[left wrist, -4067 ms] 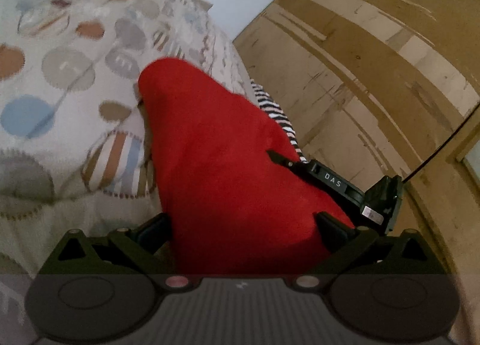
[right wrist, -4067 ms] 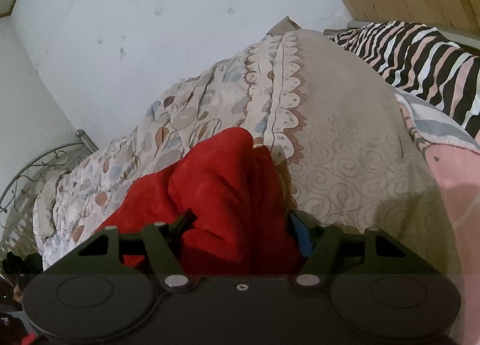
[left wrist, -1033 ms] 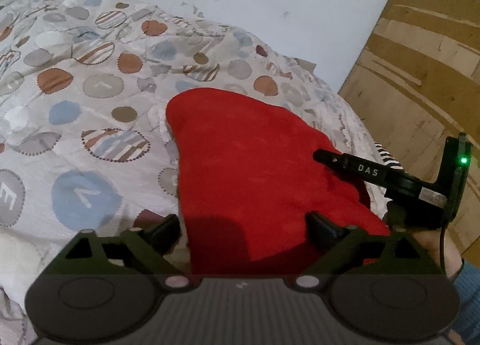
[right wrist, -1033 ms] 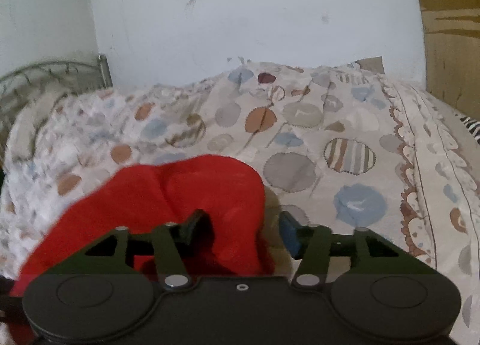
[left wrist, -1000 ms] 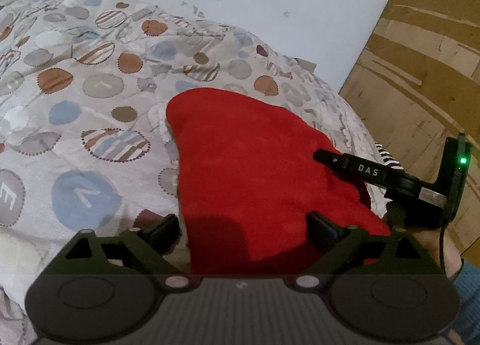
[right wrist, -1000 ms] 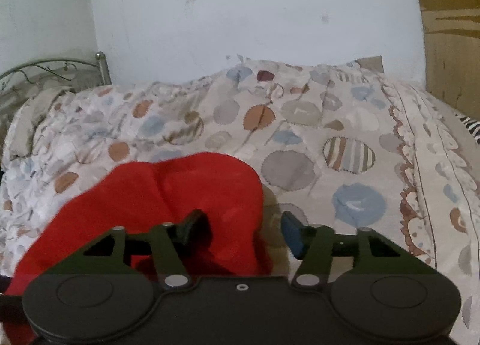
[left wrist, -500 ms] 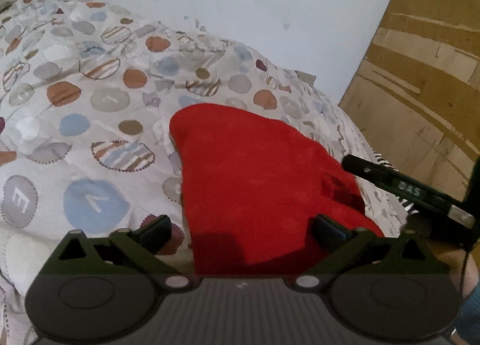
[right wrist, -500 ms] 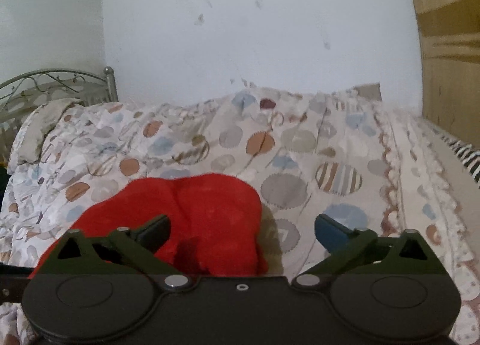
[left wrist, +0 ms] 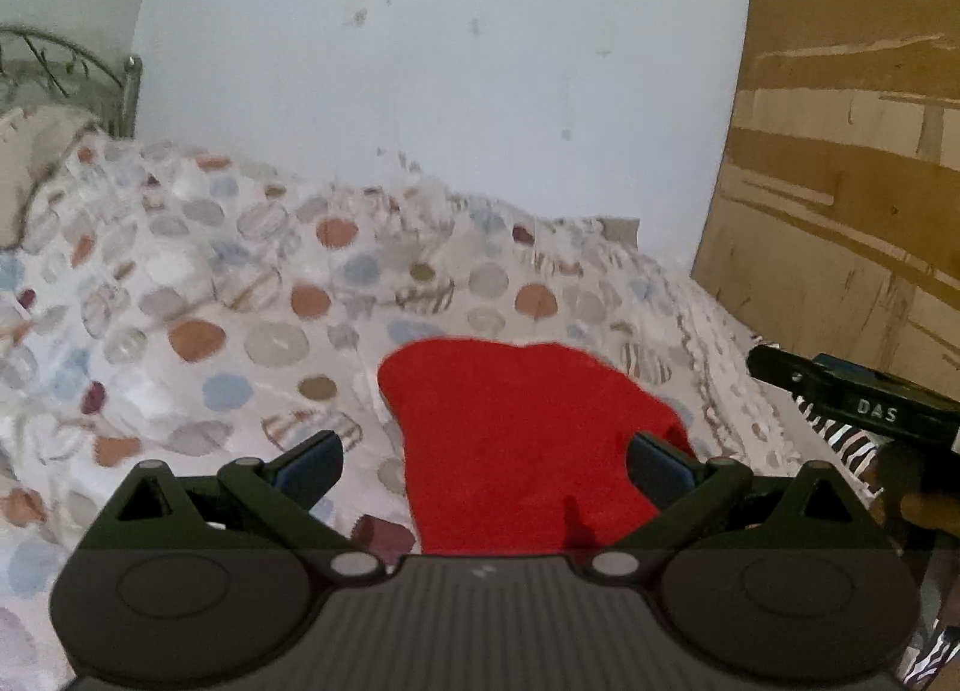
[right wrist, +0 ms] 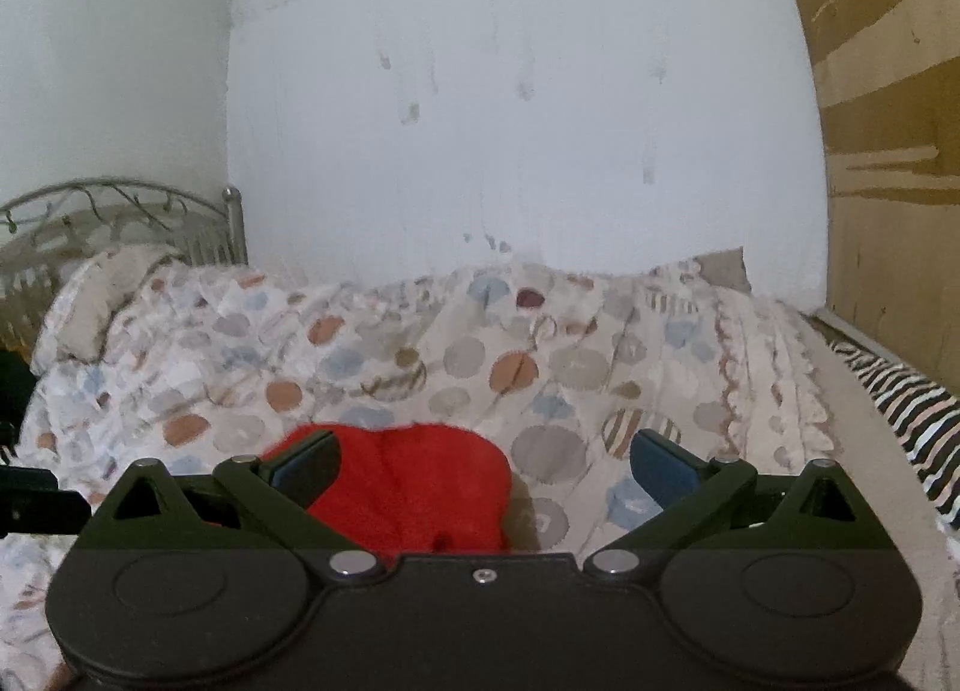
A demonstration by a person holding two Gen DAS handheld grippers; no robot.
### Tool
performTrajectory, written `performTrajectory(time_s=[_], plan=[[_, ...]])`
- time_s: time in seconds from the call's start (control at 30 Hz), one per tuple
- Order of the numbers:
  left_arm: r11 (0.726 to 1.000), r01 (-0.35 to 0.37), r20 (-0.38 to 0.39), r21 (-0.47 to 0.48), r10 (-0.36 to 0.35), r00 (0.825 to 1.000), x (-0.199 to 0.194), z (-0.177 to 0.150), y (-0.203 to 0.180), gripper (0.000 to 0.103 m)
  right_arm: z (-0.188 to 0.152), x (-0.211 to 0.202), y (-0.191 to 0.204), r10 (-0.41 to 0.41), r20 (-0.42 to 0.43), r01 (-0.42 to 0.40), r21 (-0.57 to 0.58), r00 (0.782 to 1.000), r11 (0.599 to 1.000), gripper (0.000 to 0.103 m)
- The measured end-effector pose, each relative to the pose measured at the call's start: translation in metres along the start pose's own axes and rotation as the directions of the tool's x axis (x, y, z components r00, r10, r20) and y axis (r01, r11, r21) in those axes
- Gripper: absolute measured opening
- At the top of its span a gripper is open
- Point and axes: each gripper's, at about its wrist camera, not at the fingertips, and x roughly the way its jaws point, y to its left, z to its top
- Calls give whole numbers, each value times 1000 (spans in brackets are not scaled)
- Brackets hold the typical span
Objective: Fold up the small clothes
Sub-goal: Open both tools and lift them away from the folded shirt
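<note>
Red cloth (left wrist: 516,439), a small folded piece of clothing, lies on the dotted bed cover (left wrist: 252,295) in the left wrist view, low and a little right of the middle. The left gripper (left wrist: 483,466) hangs above it with its two fingers spread as wide as they go. The right fingertip (left wrist: 657,466) stands in front of the cloth's right edge, the left one over the bare cover, and nothing is pinched between them; from this view they seem lifted clear of the fabric. At the right edge the other tool shows as a dark bar, apart from the cloth, with a striped blanket (left wrist: 840,439) under it.

From the right wrist view, the same red cloth (right wrist: 414,487) sits low and left of centre on the bed cover (right wrist: 480,355). The right gripper (right wrist: 483,466) is also fully spread and empty: its left fingertip (right wrist: 306,463) overlaps the cloth's near left part in the picture, and the right one is well apart from it over the cover. Whether any pad brushes the fabric I cannot tell.

My judgement is that a fold is just set down and released, so the step in hand is the letting go. The next move probably calls for either one more fold, taking an edge with both tools, or putting this piece aside and reaching for another garment.
</note>
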Motion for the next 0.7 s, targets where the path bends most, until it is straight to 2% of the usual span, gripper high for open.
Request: performTrajectory(time_s=[0.2,0.43,0.7], plan=[[996,-81,61,47,78,995,-49,0,-16,102,10,-58,9,17,80,-17,5,997,1000,103],[994,-95,119,55,88,989,-98,-6,-28,102,13,-124,19,28,155,-29,4,987,1000,103],[993,-110,203,28,103,974,-144,-15,-37,102,7,-178,34,40,211,-32,-40,977,999,103]])
